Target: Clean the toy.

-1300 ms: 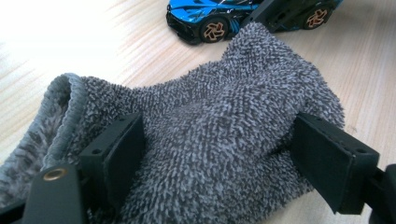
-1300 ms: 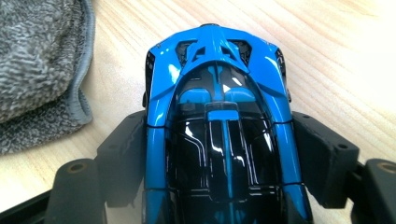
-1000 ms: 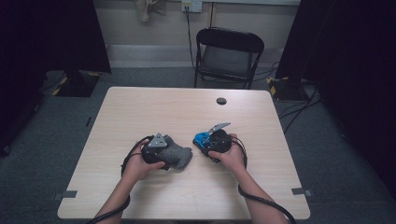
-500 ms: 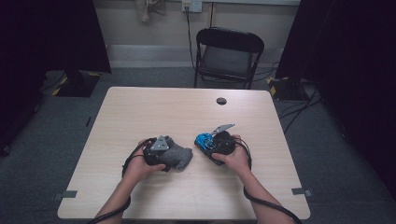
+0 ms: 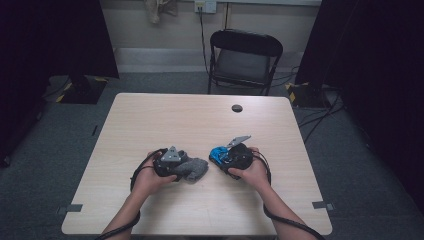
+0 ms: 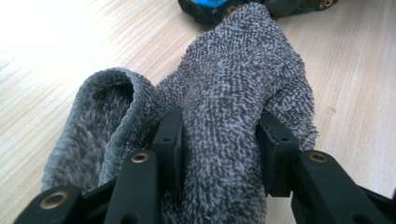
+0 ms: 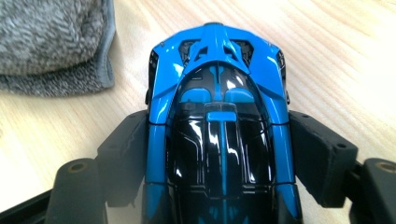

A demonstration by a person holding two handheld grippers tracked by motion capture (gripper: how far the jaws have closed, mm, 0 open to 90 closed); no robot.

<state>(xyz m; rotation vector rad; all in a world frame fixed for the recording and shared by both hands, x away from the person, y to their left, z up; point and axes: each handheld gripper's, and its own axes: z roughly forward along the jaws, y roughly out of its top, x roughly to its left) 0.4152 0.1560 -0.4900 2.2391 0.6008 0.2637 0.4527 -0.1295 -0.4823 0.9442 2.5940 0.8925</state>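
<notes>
A fuzzy grey sock (image 6: 233, 93) lies on the wooden table (image 5: 200, 125), its cuff (image 6: 100, 121) open toward me. My left gripper (image 6: 222, 144) has just been closing, and its black pads (image 6: 170, 140) now press into the sock's sides. In the high view that gripper (image 5: 172, 162) sits left of centre with the sock (image 5: 195, 169) at its tip. My right gripper (image 7: 219, 154) is shut on a blue and black toy car (image 7: 219, 116), pads against both flanks. The car (image 5: 218, 153) points toward the sock, a small gap apart.
A small dark round thing (image 5: 237, 108) lies on the far part of the table. A black folding chair (image 5: 245, 62) stands beyond the far edge. Cables trail from both grippers toward the near edge.
The left gripper's jaws have drawn in on the grey sock. Both hands have stayed almost in place; the right hand with the car shifted very slightly.
</notes>
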